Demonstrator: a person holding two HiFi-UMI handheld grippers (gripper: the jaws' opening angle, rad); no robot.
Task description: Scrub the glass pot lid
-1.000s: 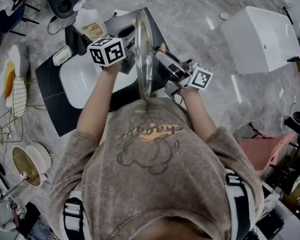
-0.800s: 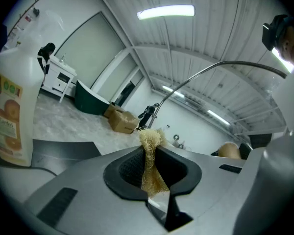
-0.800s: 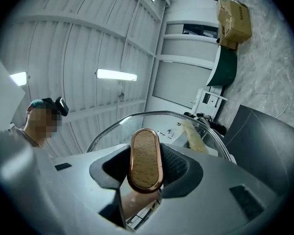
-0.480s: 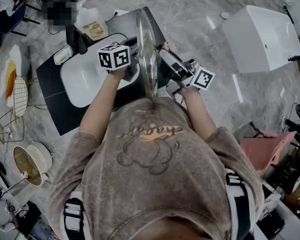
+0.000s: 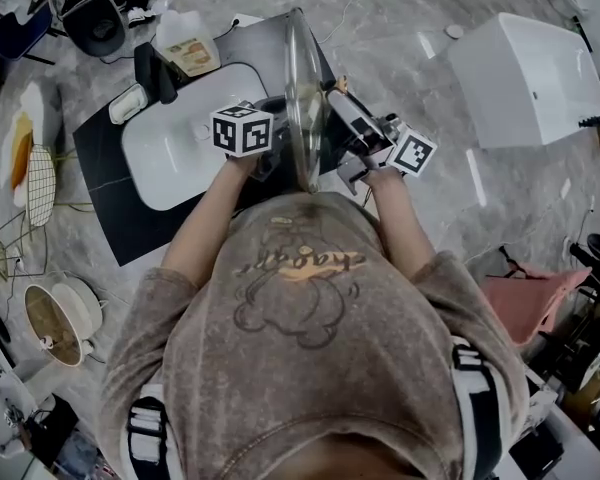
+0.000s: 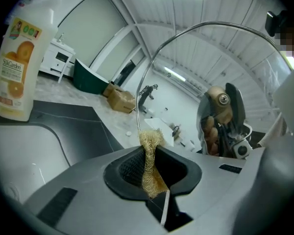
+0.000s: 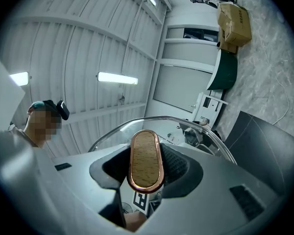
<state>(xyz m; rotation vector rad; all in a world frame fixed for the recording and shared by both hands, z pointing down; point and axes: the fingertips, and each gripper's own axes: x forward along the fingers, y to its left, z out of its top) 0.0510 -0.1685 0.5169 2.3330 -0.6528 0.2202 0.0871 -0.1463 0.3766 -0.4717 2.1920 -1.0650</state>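
Both forearms (image 5: 208, 216) are reaching forward over the surface (image 5: 98, 163): the right gripper (image 5: 340, 110) is clamping the upright glass pot lid (image 5: 302, 86) by its knob (image 7: 145, 160), and the left gripper (image 5: 271, 136) is pinching a scrubber (image 6: 150, 150) beside it.

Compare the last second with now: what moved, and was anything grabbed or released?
The left gripper, with the scrubber, moved back toward the person, close beside the glass lid. The lid, held on edge, drifted slightly right with the right gripper. Nothing grabbed or released: the left stays shut on the scrubber, the right on the lid's knob.
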